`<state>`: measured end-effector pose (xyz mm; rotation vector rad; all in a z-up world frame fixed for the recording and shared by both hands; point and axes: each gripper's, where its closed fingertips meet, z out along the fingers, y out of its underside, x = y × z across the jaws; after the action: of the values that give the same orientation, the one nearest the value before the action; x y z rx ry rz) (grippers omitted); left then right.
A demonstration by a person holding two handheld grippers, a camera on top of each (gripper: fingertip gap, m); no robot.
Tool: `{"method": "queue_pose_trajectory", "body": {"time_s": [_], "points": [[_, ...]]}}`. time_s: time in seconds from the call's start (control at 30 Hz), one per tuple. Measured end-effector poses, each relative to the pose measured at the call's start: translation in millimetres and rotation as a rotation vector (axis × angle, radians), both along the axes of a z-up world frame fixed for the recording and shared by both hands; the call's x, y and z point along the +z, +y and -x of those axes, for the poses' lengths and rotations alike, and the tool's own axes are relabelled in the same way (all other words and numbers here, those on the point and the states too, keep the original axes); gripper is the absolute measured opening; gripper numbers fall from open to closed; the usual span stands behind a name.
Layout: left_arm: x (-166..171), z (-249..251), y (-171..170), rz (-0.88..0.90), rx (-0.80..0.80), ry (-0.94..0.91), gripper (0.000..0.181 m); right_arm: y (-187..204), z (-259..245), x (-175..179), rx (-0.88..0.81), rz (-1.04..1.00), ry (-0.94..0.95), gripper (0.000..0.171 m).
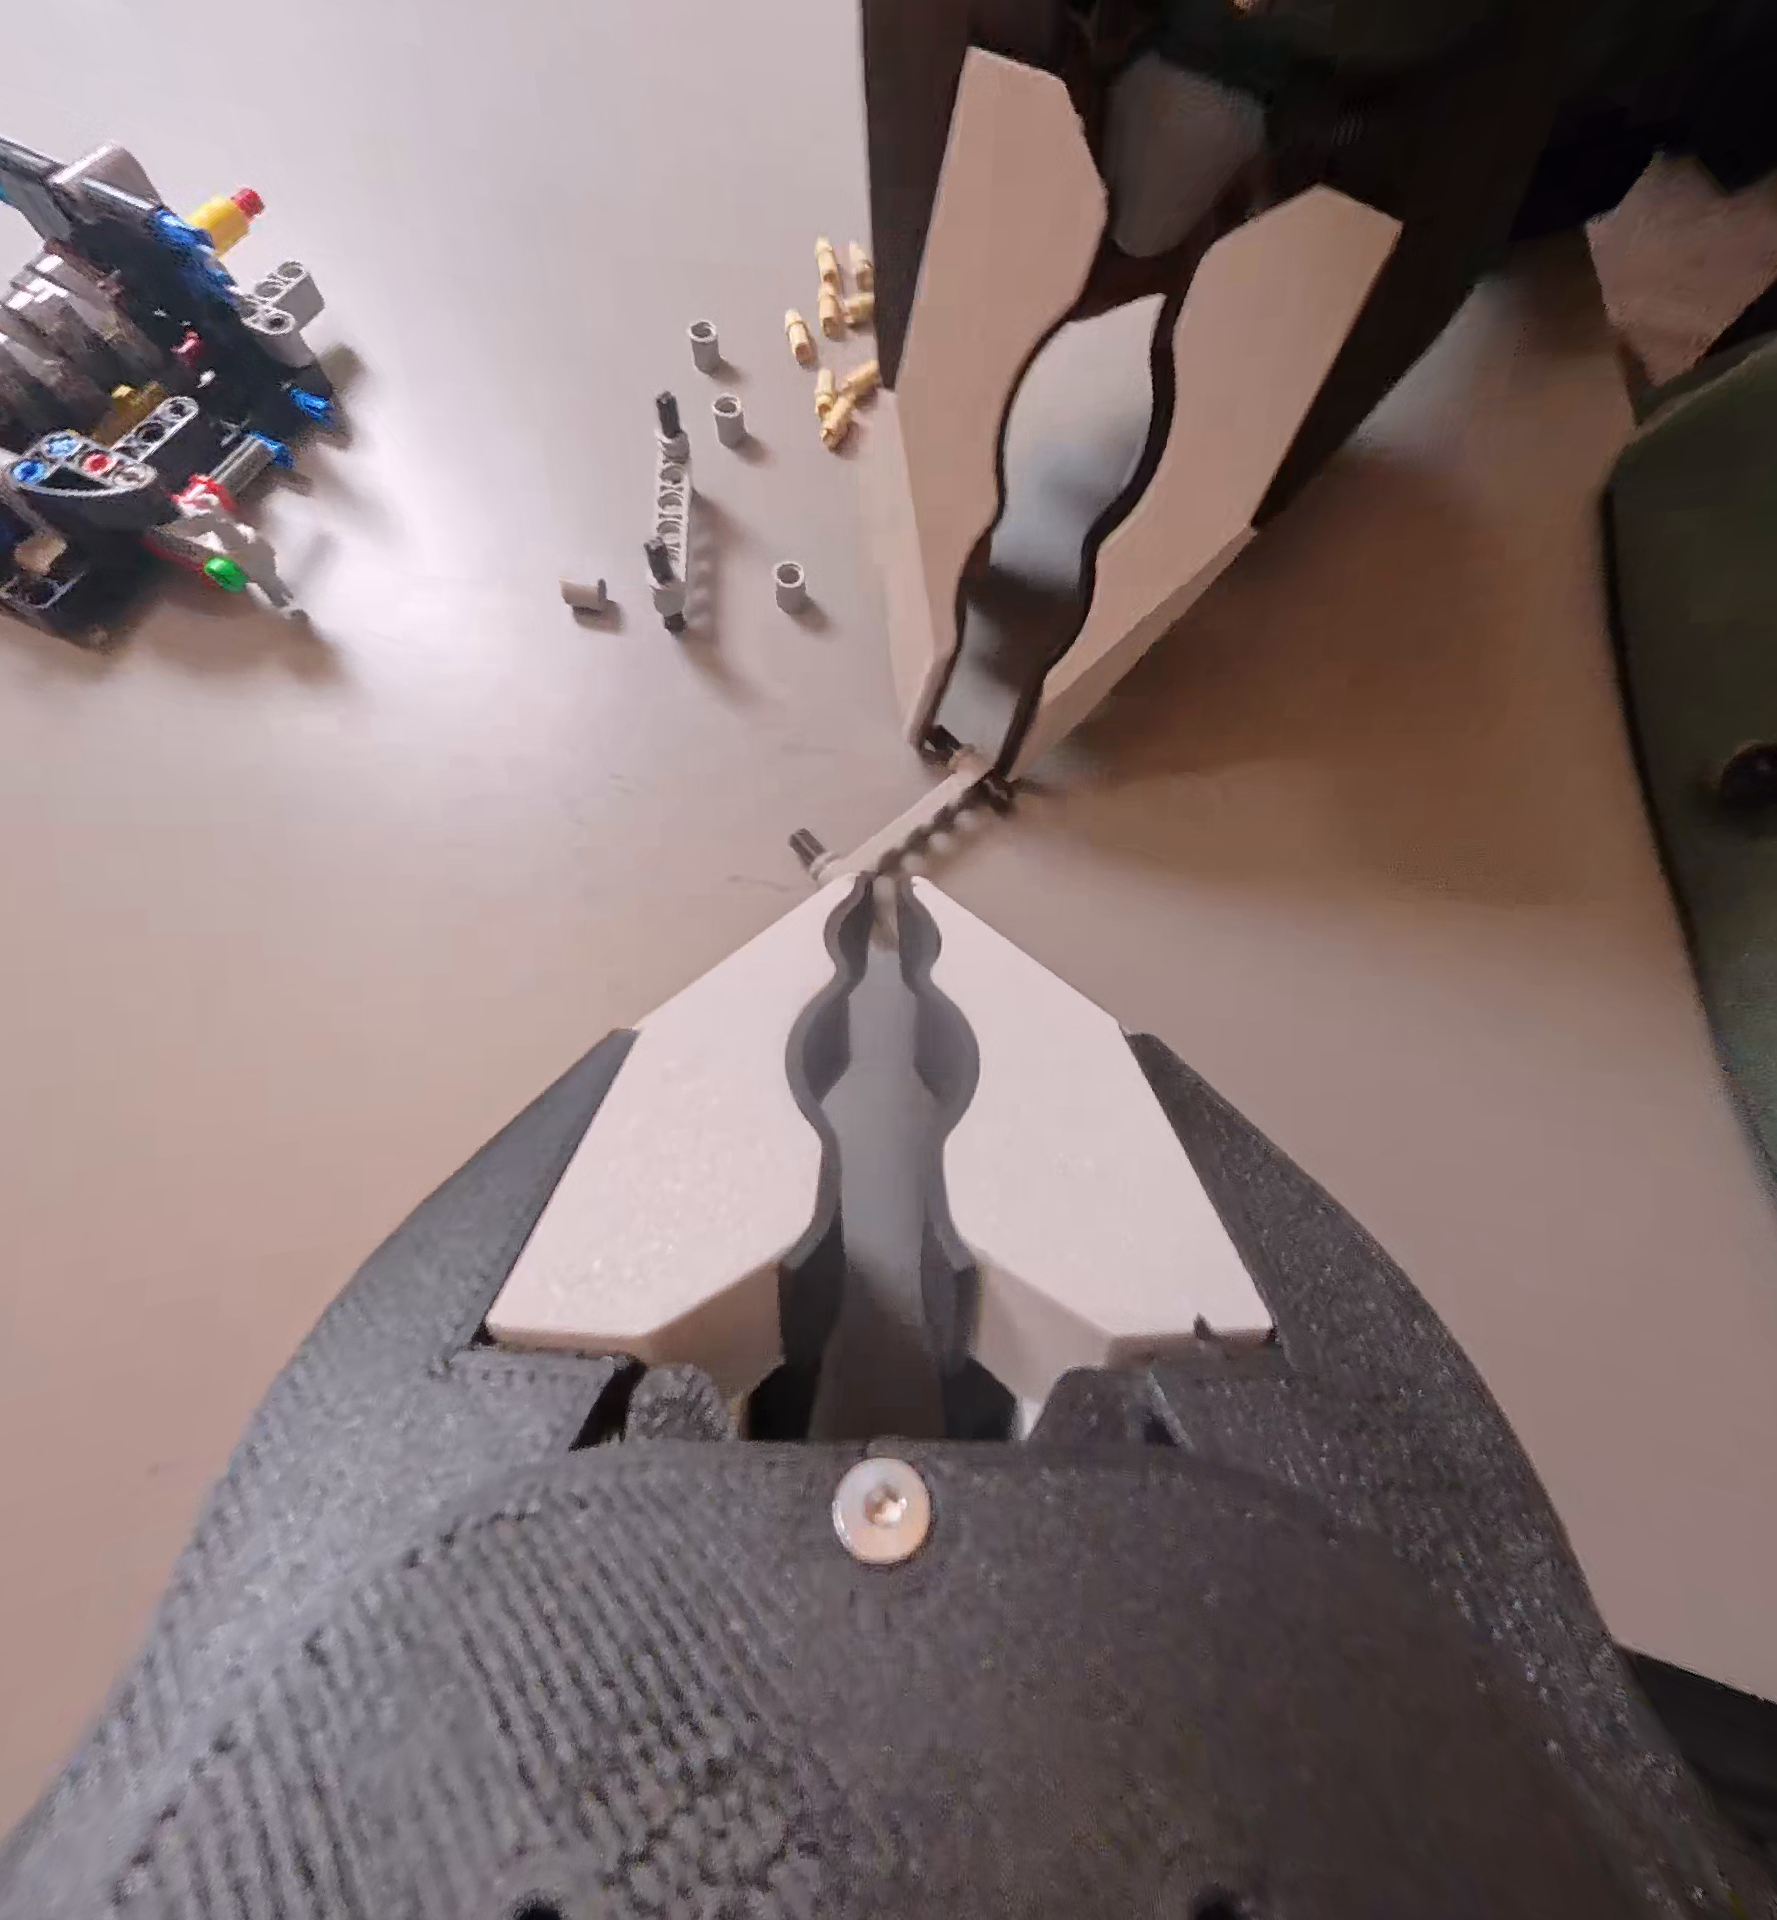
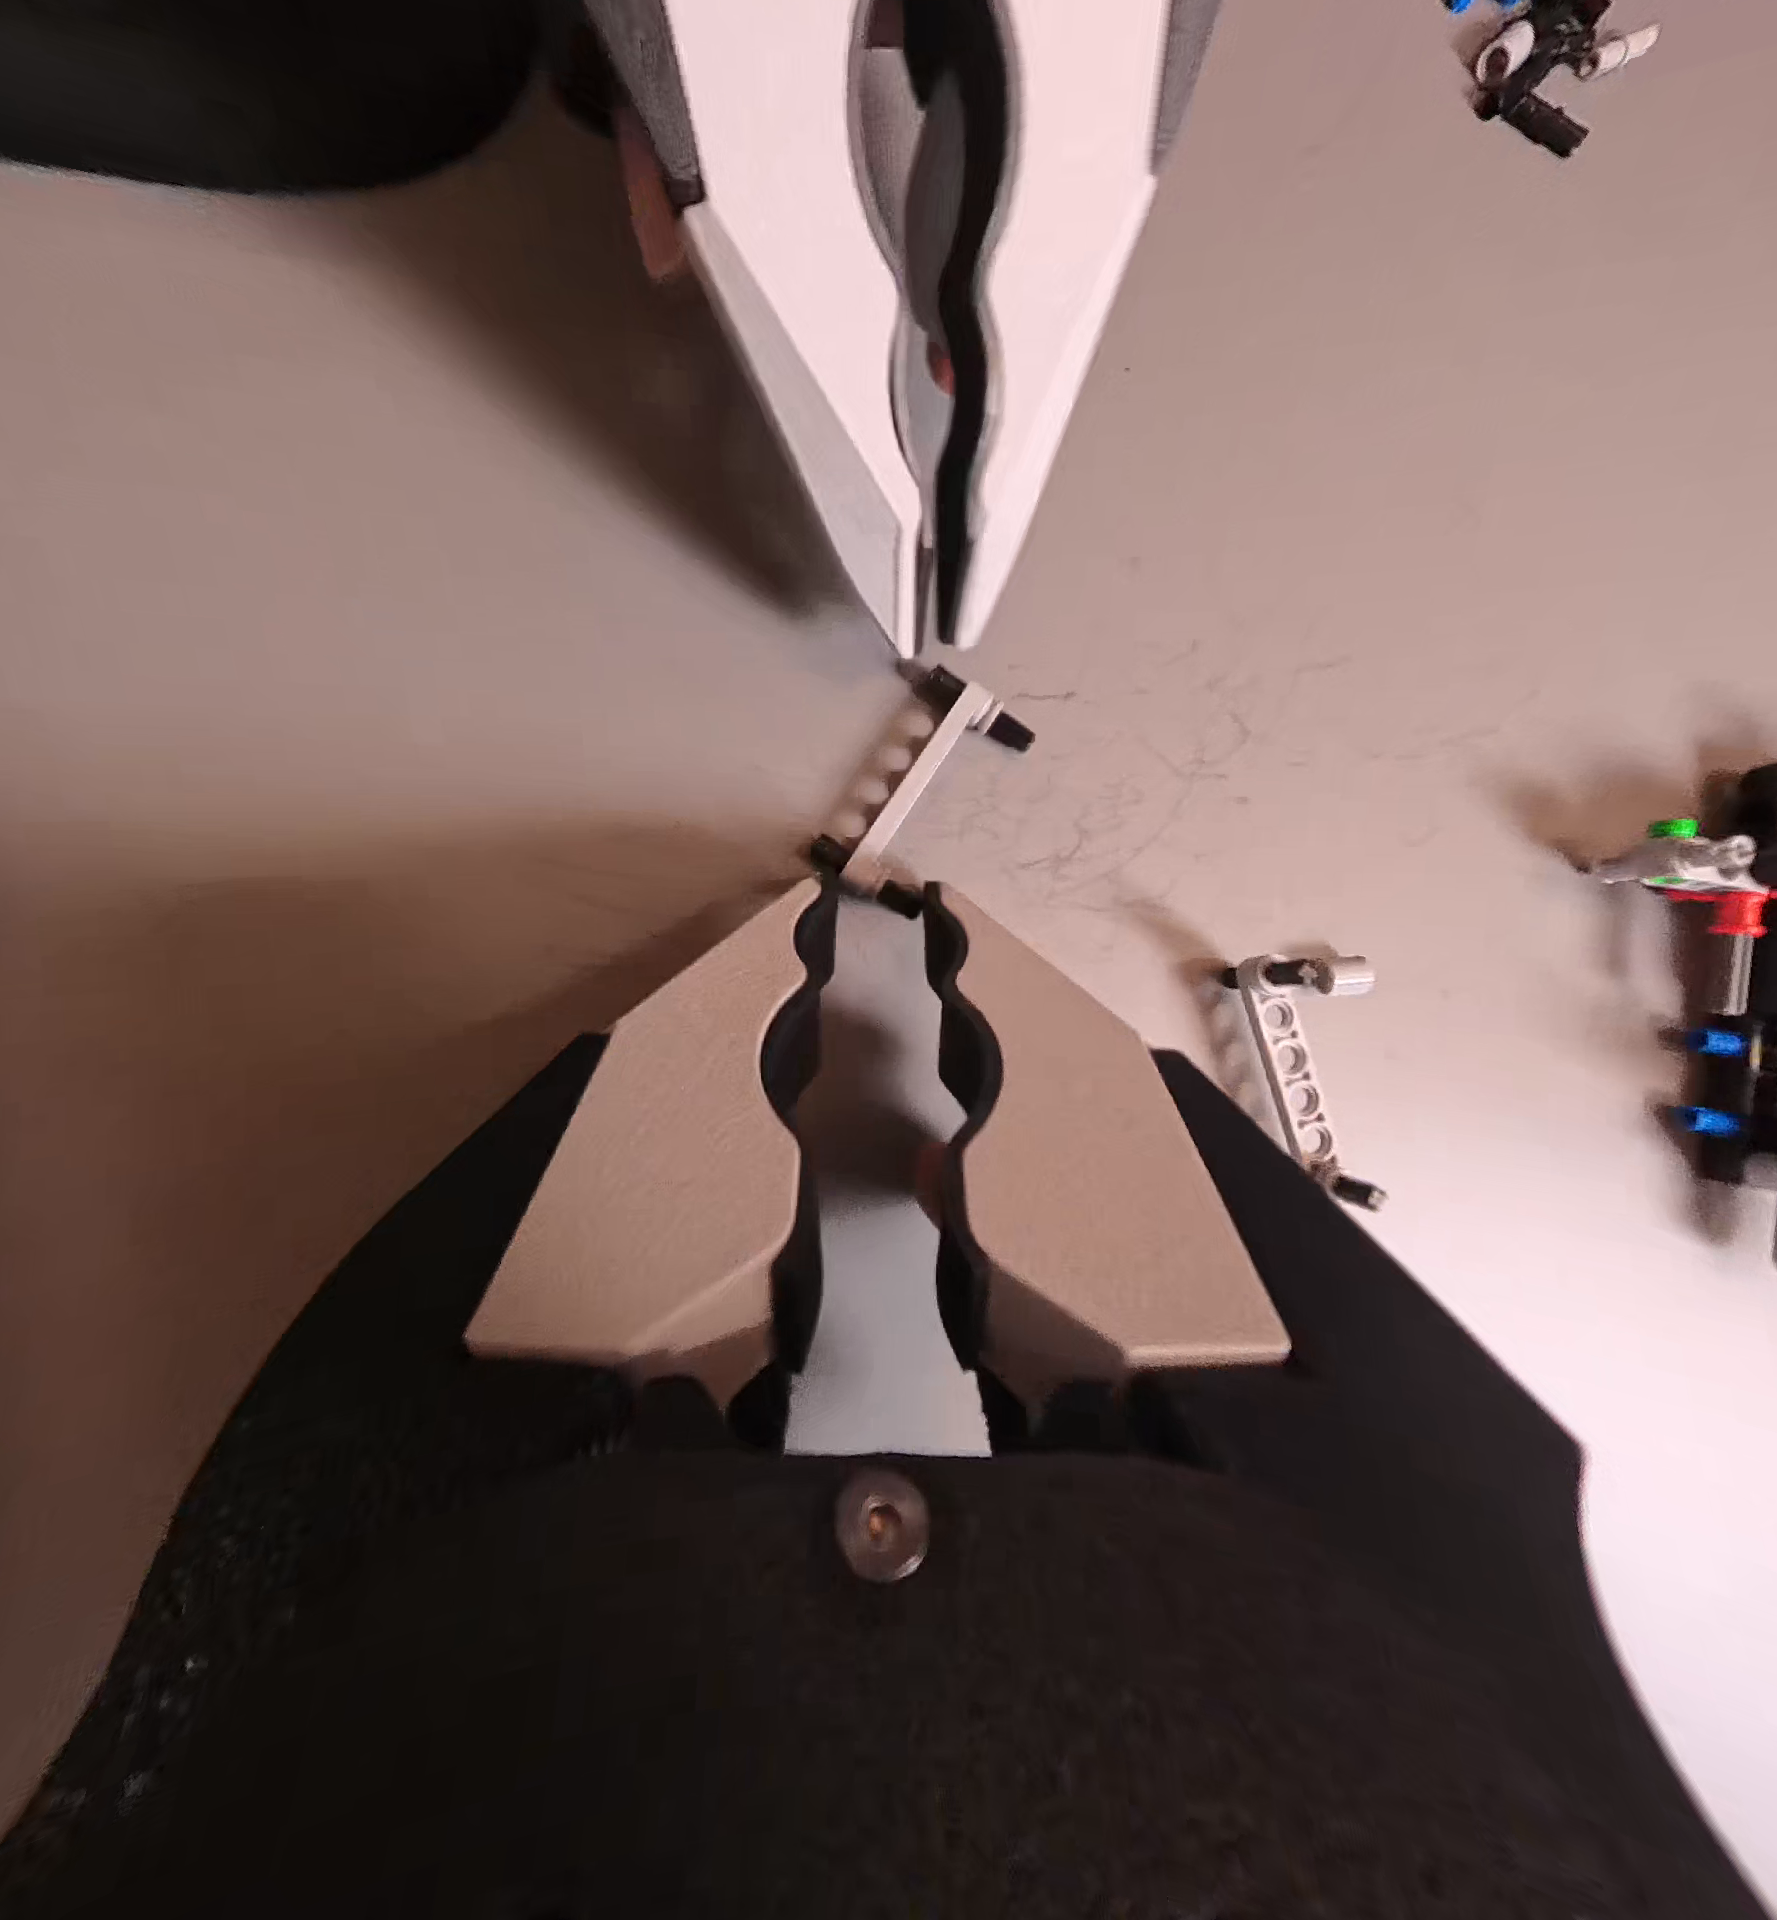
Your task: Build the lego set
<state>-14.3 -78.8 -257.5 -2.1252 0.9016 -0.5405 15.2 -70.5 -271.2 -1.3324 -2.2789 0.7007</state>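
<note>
A light grey Technic beam (image 1: 905, 831) with black pins in it is held above the table between the two grippers. My left gripper (image 1: 886, 896) is shut on its near end. My right gripper (image 1: 967, 767) comes in from the top of the left wrist view, and its tips close on the beam's far end. In the right wrist view the beam (image 2: 910, 779) runs from my right gripper (image 2: 876, 896) up to my left gripper (image 2: 931, 644). A partly built black model (image 1: 84, 416) with blue, red and yellow parts sits at the far left.
On the beige table lie a second grey beam with black pins (image 1: 671, 509), three grey bushes (image 1: 728, 416), a small grey piece (image 1: 588, 594) and several tan pins (image 1: 837, 332). Green fabric (image 1: 1746, 727) lies along the right edge. A small black assembly (image 2: 1549, 62) lies at the top right. Across from one pair of fingers to the other is roughly 4 centimetres. From either gripper's tips it is about 20 centimetres to the partly built black model (image 1: 84, 416).
</note>
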Motion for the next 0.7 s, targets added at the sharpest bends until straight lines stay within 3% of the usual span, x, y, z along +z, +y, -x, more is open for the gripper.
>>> {"method": "queue_pose_trajectory", "body": {"time_s": [0.13, 0.33, 0.5, 0.57, 0.7], "points": [[2.7, 3.7, 9.7, 0.051, 0.092, -0.108, 0.025, -2.6, -0.2, 1.0, 0.109, -0.076, 0.034, 0.013], [10.3, -7.4, 10.0, 0.246, 0.129, -0.403, 0.034, 2.6, 3.3, 17.9, 0.301, -0.302, 0.256, 0.013], [13.4, -5.0, 14.1, 0.221, 0.139, -0.419, 0.019, -1.4, 3.3, 31.0, 0.418, -0.476, 0.393, 0.013], [12.8, -4.2, 14.9, 0.226, 0.148, -0.425, 0.020, -1.3, 2.7, 35.4, 0.450, -0.536, 0.440, 0.001], [11.1, -7.8, 11.7, 0.253, 0.124, -0.440, 0.018, 3.3, 1.0, 32.8, 0.449, -0.571, 0.434, 0.001]]}}
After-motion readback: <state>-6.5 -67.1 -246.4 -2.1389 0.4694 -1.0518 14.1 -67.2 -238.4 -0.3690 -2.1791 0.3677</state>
